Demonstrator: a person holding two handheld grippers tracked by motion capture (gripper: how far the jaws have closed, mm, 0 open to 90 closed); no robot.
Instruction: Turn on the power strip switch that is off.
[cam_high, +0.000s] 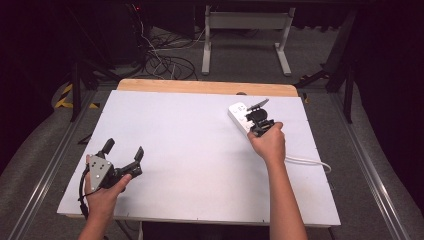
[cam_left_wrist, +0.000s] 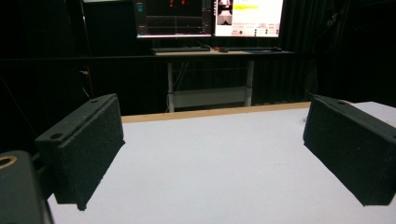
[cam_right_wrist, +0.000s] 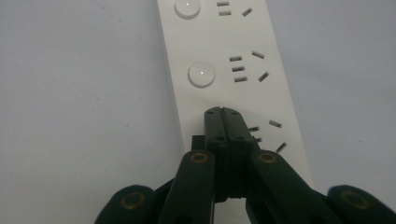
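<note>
The white power strip (cam_right_wrist: 233, 70) lay on the far right part of the white table (cam_high: 190, 150), its long axis running away from the right gripper (cam_right_wrist: 227, 114). This gripper was directly above the strip, jaws pressed together and empty, tips down at the place of the nearest round switch. Probably it would press there. The left gripper (cam_high: 125, 150) was well apart at the near left, jaws wide and empty. Beyond the table stood a desk with monitors (cam_left_wrist: 210, 18) in a dark room.
</note>
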